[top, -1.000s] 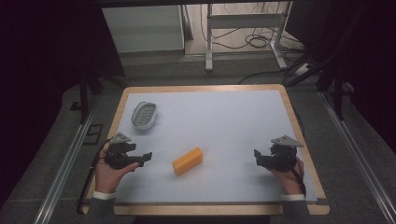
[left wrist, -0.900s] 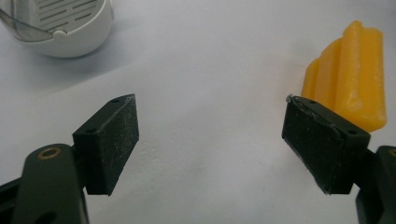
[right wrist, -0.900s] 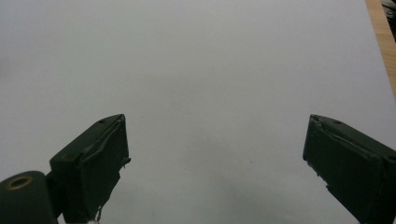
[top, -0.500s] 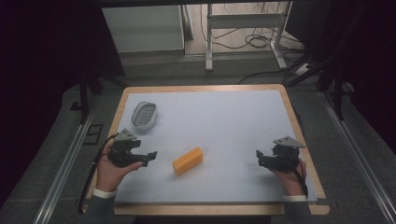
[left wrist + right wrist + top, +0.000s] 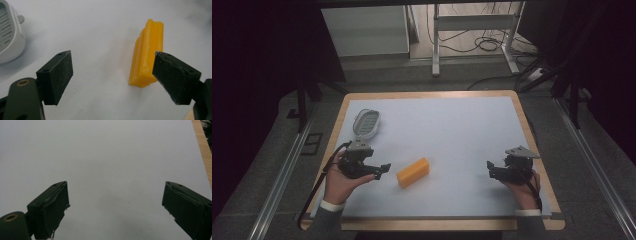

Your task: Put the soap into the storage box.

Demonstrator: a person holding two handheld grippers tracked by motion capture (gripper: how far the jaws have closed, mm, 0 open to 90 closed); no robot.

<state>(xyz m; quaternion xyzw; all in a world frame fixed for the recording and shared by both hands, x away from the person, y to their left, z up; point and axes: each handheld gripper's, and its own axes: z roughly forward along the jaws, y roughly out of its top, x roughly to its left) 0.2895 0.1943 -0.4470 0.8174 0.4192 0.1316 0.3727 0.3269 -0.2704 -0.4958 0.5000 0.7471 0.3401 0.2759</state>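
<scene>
**Orange block waits between two open grippers**

At the table's left, a pale grey oval dish with a slotted floor sits on the smooth white mat, framed by a light wooden rim. Just below it, the left gripper, black and matte, points toward the centre with its jaws spread wide and nothing between them; its left hand has slid toward the block since a second ago. A waxy orange block, rectangular with a stepped ridge along one side, lies flat just beyond that gripper's tips; in the left gripper view it sits ahead and nearer one jaw, not touching. Well to the right, the right gripper, topped by a grey three-cornered plate, is also parted over bare mat, having dropped slightly toward the near edge.
</scene>
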